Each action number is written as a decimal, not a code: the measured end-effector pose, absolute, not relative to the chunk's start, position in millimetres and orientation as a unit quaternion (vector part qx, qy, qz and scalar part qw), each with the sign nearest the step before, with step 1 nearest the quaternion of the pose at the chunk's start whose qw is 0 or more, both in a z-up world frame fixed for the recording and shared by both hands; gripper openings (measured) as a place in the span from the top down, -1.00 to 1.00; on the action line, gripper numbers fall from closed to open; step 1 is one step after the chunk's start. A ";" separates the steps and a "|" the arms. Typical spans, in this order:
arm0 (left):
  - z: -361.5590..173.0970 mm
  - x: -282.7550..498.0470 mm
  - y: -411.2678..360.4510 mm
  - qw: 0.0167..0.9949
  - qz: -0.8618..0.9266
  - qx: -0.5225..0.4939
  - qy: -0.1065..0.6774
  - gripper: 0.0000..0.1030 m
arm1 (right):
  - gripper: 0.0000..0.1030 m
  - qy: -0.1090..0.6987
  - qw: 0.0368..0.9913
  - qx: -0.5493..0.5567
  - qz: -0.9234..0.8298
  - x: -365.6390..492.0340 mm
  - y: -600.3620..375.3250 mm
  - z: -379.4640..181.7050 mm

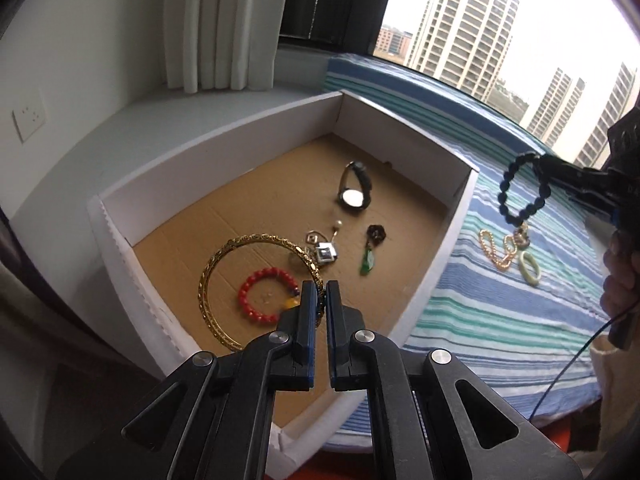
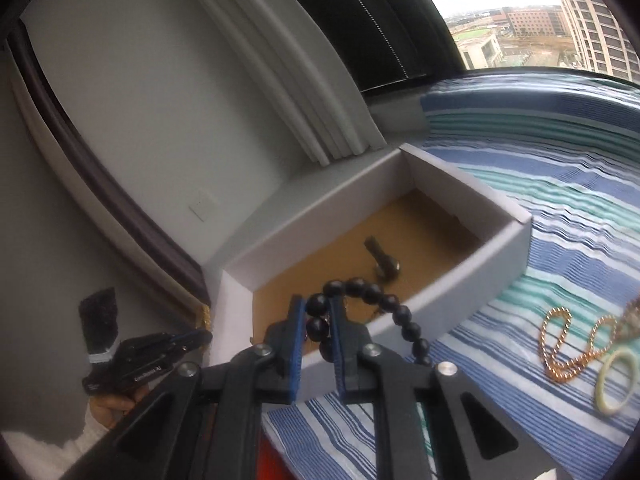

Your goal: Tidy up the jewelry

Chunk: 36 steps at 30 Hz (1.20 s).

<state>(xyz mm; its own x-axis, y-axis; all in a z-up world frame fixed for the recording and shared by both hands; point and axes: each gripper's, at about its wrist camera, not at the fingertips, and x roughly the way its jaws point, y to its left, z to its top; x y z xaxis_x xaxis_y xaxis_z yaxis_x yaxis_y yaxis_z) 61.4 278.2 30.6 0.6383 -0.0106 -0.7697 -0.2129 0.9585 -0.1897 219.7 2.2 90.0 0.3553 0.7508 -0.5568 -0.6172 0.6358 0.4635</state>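
2 grippers: right gripper (image 2: pixel 317 322) pinches black bead bracelet (image 2: pixel 374 294), half hidden; left gripper (image 1: pixel 320 300) pressed together

No legible text anywhere — small print on the left tongs (image 2: pixel 200 337) blurs.

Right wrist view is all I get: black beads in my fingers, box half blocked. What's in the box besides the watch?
Observer: A gold bangle lies near the front of the box, with a red bead bracelet inside its ring.
Operator: Left gripper carrying anything?
Observer: No. The left gripper has its fingers shut with nothing between them, and it is above the bangle.
Operator: Are my beads over the box?
Observer: No. From the left wrist, the black bead bracelet hangs as an open loop from the right gripper. It is past the box's right wall, over the striped cloth.
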 end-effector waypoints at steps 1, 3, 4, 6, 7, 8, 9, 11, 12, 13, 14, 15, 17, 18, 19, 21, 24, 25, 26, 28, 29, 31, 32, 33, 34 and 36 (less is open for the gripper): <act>24.3 66.9 281.1 0.891 0.056 -0.133 0.431 0.95 | 0.76 0.389 0.814 0.085 0.422 226.7 14.4 87.6; 10.6 76.1 284.5 0.882 0.057 -0.132 0.448 0.95 | 0.76 0.403 0.804 0.077 0.430 237.9 39.3 77.5; 5.7 79.2 284.0 0.878 0.061 -0.132 0.456 0.95 | 0.76 0.413 0.798 0.071 0.433 240.8 51.8 70.6; -5.0 83.4 286.1 0.871 0.063 -0.135 0.467 0.95 | 0.76 0.433 0.786 0.055 0.438 243.7 76.4 53.4; -10.1 85.1 287.1 0.868 0.066 -0.136 0.473 0.95 | 0.76 0.444 0.780 0.045 0.438 243.8 88.5 43.9; -14.9 86.3 287.5 0.865 0.069 -0.136 0.479 0.95 | 0.75 0.453 0.775 0.035 0.439 243.2 99.7 33.9; -19.8 87.1 287.6 0.861 0.072 -0.136 0.484 0.95 | 0.75 0.463 0.769 0.026 0.440 239.7 108.8 24.3; -28.3 88.2 287.9 0.856 0.077 -0.135 0.492 0.94 | 0.75 0.479 0.759 0.006 0.441 234.6 127.4 4.9; -30.6 87.3 287.2 0.855 0.081 -0.132 0.495 0.91 | 0.73 0.486 0.754 -0.006 0.441 231.4 135.6 -4.1; -32.5 86.2 286.4 0.854 0.088 -0.127 0.497 0.88 | 0.70 0.490 0.754 -0.017 0.438 226.0 140.8 -10.1; -32.7 83.9 286.6 0.854 0.096 -0.121 0.496 0.84 | 0.70 0.490 0.756 -0.023 0.434 220.9 143.3 -13.2; -32.0 80.9 285.5 0.855 0.101 -0.117 0.494 0.62 | 0.66 0.487 0.758 -0.025 0.432 217.9 142.8 -12.6; -26.0 75.5 282.7 0.862 0.106 -0.117 0.481 0.13 | 0.20 0.478 0.765 -0.020 0.431 210.7 136.0 -8.8; -21.1 72.3 280.7 0.867 0.106 -0.118 0.472 -0.07 | 0.06 0.468 0.773 -0.018 0.428 206.0 129.3 -3.7; -14.9 68.4 276.6 0.874 0.104 -0.116 0.461 -0.16 | 0.06 0.458 0.780 -0.019 0.425 200.2 121.2 1.4; -1.7 61.0 263.3 0.888 0.094 -0.110 0.436 -0.31 | 0.05 0.434 0.798 -0.026 0.419 185.9 101.6 12.8; 11.8 50.0 230.0 0.908 0.066 -0.104 0.400 -0.62 | -0.16 0.394 0.831 -0.054 0.389 161.3 61.1 23.6; 14.4 48.8 216.2 0.913 0.051 -0.102 0.391 -0.67 | -0.29 0.383 0.842 -0.066 0.373 151.2 45.1 23.5; 15.3 48.1 200.9 0.917 0.034 -0.100 0.385 -0.68 | -0.34 0.373 0.855 -0.077 0.352 140.8 28.1 21.9; 13.5 49.4 169.5 0.919 -0.001 -0.099 0.382 -0.74 | -0.42 0.360 0.876 -0.099 0.305 121.6 -7.4 14.4; 10.6 50.6 152.6 0.919 -0.019 -0.097 0.382 -0.74 | -0.42 0.356 0.885 -0.109 0.281 111.4 -25.2 8.2; 1.6 55.0 119.4 0.917 -0.054 -0.092 0.384 -0.77 | -0.42 0.350 0.900 -0.123 0.228 91.8 -60.9 -5.9; -5.0 58.6 103.7 0.914 -0.067 -0.089 0.390 -0.78 | -0.42 0.352 0.905 -0.125 0.203 83.3 -78.2 -13.6; -12.5 62.5 88.4 0.910 -0.078 -0.088 0.397 -0.78 | -0.42 0.356 0.908 -0.124 0.181 74.6 -95.1 -22.3; -20.5 66.6 74.6 0.907 -0.089 -0.087 0.402 -0.78 | -0.42 0.360 0.912 -0.121 0.159 66.7 -111.4 -31.1; -36.8 73.4 49.4 0.901 -0.107 -0.083 0.411 -0.78 | -0.42 0.373 0.914 -0.110 0.116 54.8 -144.8 -48.8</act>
